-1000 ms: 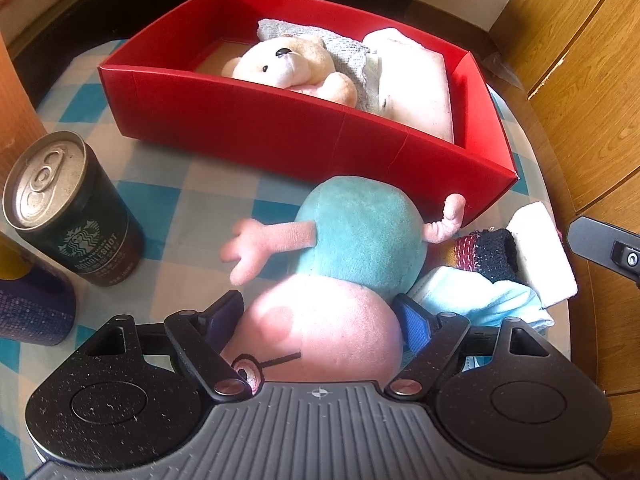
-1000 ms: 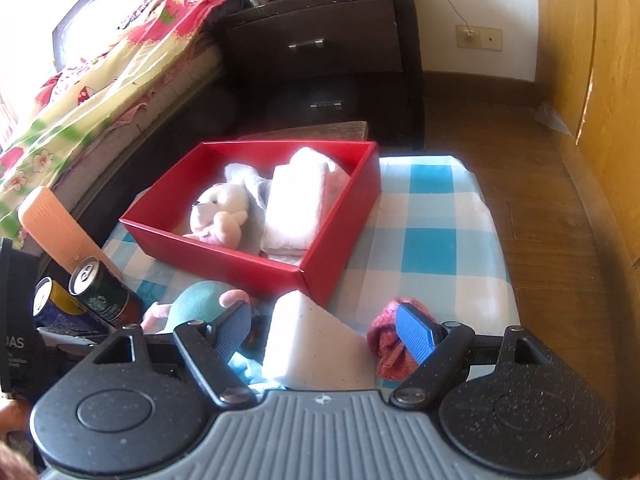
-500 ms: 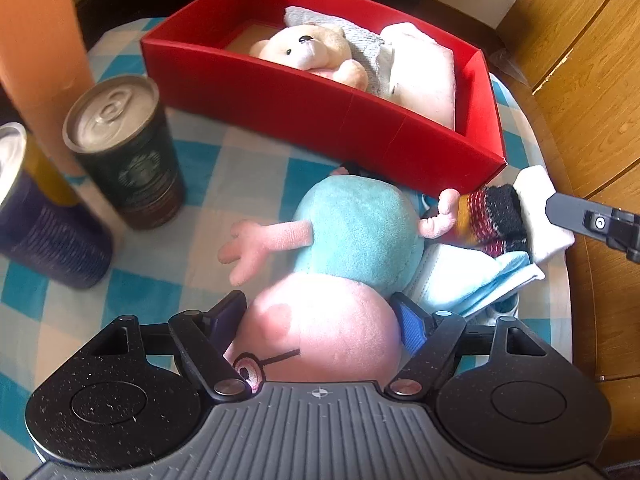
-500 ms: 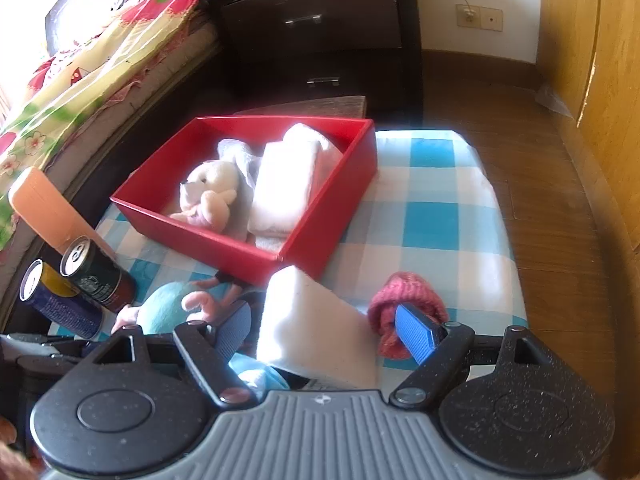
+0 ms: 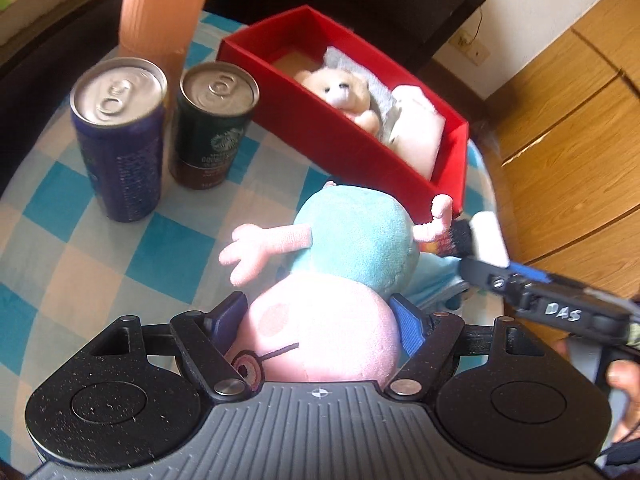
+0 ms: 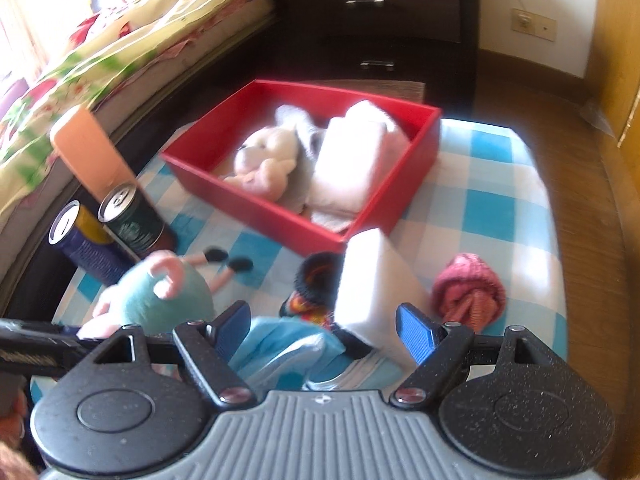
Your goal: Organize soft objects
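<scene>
A pink-headed pig plush (image 5: 320,320) wears a teal body. The box (image 5: 348,140) is red, the surface (image 5: 160,256) checked blue and white, the knit hat (image 6: 468,288) pink, one can (image 5: 120,140) navy.

Pig plush (image 5: 320,320): lower face hidden behind the left tongs' (image 5: 320,316) body, legs out of sight behind its teal belly. Orange object (image 5: 160,4) far left: top cut off by the frame edge, can't tell what it is. Blue can (image 5: 120,140) label blurred, unreadable. Teddy (image 5: 340,92) in the red box (image 5: 320,140): lower body hidden by the near wall. Right wrist view is motion-blurred throughout. White block (image 6: 372,280): near end hidden behind the right tongs (image 6: 324,328). Dark sock (image 6: 316,280) partly covered by that block. Blue cloth (image 6: 280,344) edge hidden under the tongs' body.
</scene>
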A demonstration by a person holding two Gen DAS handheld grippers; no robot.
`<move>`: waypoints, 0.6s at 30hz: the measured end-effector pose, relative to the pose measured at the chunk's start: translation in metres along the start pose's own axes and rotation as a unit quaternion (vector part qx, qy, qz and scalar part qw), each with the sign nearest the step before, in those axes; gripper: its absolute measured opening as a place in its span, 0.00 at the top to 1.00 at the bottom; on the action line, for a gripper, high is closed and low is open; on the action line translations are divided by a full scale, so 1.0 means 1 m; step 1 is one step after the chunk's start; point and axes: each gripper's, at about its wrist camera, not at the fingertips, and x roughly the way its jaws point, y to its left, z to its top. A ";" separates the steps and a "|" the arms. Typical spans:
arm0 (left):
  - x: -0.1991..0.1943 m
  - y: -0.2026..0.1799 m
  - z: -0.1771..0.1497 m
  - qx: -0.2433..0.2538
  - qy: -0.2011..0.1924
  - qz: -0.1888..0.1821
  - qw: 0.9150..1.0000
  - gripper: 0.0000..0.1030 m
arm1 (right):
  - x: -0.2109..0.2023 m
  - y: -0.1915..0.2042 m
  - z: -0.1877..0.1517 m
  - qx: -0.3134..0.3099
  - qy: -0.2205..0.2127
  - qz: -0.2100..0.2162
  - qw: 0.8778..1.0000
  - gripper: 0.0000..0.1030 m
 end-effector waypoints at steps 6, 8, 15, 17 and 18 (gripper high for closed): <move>-0.025 0.005 0.009 -0.022 -0.032 -0.029 0.999 0.27 | 0.009 0.019 -0.002 -0.031 0.009 0.019 0.999 0.43; -0.031 0.004 0.011 -0.021 -0.040 -0.034 0.998 0.27 | 0.016 0.030 -0.002 -0.053 0.013 0.028 0.998 0.43; -0.048 0.020 0.013 -0.033 -0.056 -0.047 0.997 0.27 | 0.021 0.049 0.009 -0.055 0.025 0.078 0.995 0.43; -0.052 0.026 0.012 -0.038 -0.059 -0.047 0.996 0.27 | 0.018 0.049 0.012 -0.040 0.026 0.100 0.994 0.43; -0.053 0.030 0.012 -0.042 -0.060 -0.047 0.996 0.27 | 0.015 0.048 0.013 -0.030 0.023 0.111 0.993 0.43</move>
